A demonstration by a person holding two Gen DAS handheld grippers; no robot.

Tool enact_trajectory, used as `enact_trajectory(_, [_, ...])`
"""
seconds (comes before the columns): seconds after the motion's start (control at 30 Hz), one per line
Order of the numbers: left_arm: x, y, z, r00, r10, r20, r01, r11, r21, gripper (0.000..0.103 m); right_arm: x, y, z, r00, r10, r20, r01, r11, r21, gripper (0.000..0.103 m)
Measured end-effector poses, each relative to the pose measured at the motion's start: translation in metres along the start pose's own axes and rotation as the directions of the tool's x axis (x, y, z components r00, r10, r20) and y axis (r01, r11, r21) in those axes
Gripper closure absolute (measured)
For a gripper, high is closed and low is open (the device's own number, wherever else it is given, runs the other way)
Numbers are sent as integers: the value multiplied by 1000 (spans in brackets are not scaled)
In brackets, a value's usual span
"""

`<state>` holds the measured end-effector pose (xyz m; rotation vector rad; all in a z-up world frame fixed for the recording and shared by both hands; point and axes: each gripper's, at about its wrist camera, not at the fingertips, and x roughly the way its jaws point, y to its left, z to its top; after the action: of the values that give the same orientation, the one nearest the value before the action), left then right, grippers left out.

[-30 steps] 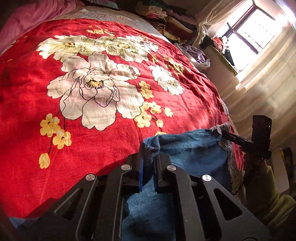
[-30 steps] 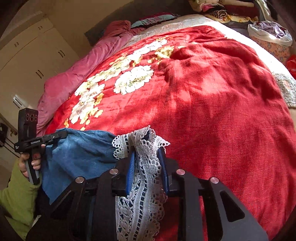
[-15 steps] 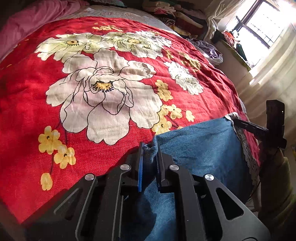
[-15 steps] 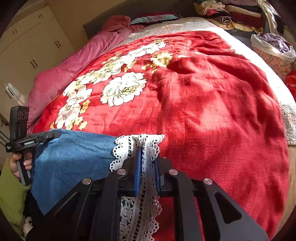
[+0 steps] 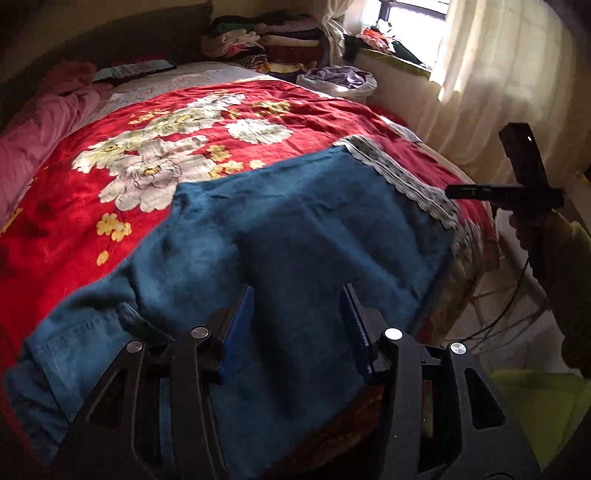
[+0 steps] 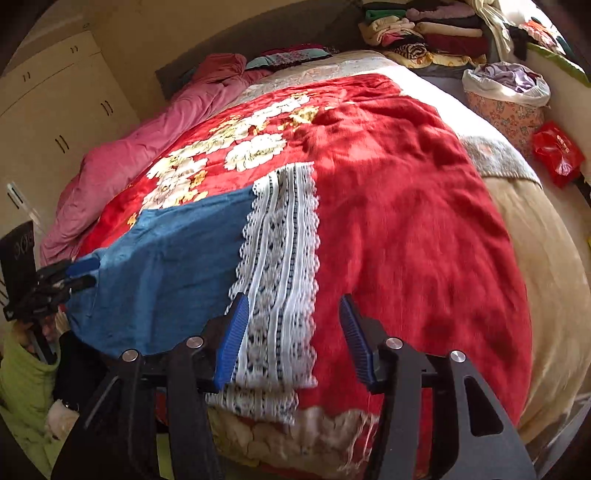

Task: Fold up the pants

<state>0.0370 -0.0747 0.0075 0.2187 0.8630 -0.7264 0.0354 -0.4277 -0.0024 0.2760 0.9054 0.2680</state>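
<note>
The blue denim pants [image 5: 295, 229] lie spread flat on the red floral blanket [image 5: 155, 147] at the near edge of the bed. Their white lace hem [image 6: 280, 258] lies on the right side; it also shows in the left wrist view [image 5: 406, 181]. My left gripper [image 5: 297, 295] is open and empty above the denim. My right gripper [image 6: 291, 306] is open and empty just above the lace hem. The right gripper also shows in the left wrist view [image 5: 454, 192], and the left gripper shows in the right wrist view [image 6: 85, 273].
A pink duvet [image 6: 140, 147] lies along the bed's left side. Folded clothes [image 6: 424, 29] are stacked at the far end. A lined laundry basket [image 6: 506, 96] and a red bag [image 6: 557, 155] stand to the right of the bed. A curtain [image 5: 498, 92] hangs on the right.
Both grippers have opened and let go of the pants. The pants now lie flat on the blanket. Both grippers have pulled back toward the bed's near edge.
</note>
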Motion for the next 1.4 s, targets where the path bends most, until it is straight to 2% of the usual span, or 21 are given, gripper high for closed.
enact_trajectory(0.13, [1,-27,-33,998,37,-47,-32,995,95,63,0,4,-13,1000,5,-11,-5,1000,9,53])
enact_trajectory(0.23, [7,-31,-34,996,58,-67,-51,993,102,63,5,5,-10,1000,9,-18,-9,1000,21,53])
enact_trajectory(0.3, [11,-37,-31,994,96,-58,-87,985,148,63,7,5,-9,1000,13,-26,-13,1000,25,53])
enact_trajectory(0.4, [26,-41,-31,989,117,-94,-98,978,186,63,8,6,-9,999,14,-40,-13,1000,23,53])
enact_trajectory(0.5, [37,-42,-32,979,170,-114,-144,967,208,76,9,6,-10,998,15,-55,-14,1000,26,53])
enact_trajectory(0.57, [38,-41,-30,981,161,-107,-136,969,208,99,10,7,-10,998,8,-64,-7,1000,23,53])
enact_trajectory(0.6, [36,-39,-29,983,154,-104,-131,972,196,102,11,7,-10,998,2,-63,-1,1000,18,57])
enact_trajectory(0.63, [32,-36,-28,986,134,-100,-114,977,179,103,12,8,-10,998,-11,-64,12,1000,13,75])
enact_trajectory(0.73, [18,-32,-27,991,106,-80,-93,984,153,103,4,14,-9,998,3,-56,-3,1000,-5,86])
enact_trajectory(0.87, [4,-33,-30,991,110,-74,-97,981,165,103,-11,30,-15,998,4,-56,-7,998,-63,86])
enact_trajectory(1.0, [12,-29,-36,989,89,-116,-71,986,151,103,3,27,-30,993,-25,-116,18,998,-60,86])
enact_trajectory(1.1, [26,-26,-43,982,84,-169,-61,989,137,101,13,21,-35,989,-47,-137,43,999,-34,80])
enact_trajectory(1.13, [27,-26,-45,981,76,-177,-52,989,136,101,12,20,-35,989,-48,-138,45,999,-30,75])
enact_trajectory(1.17, [25,-25,-45,983,68,-170,-47,991,128,99,9,20,-34,989,-64,-136,60,998,-33,70])
enact_trajectory(1.2, [22,-23,-45,986,47,-160,-30,993,110,95,5,21,-33,988,-91,-126,86,995,-45,60])
enact_trajectory(1.27, [11,-19,-47,991,31,-134,-21,997,75,77,-9,21,-28,988,-126,-85,121,991,-60,57])
enact_trajectory(1.4, [-24,0,-51,999,33,-43,-34,999,-32,66,-28,42,-15,995,-97,23,99,989,-113,54])
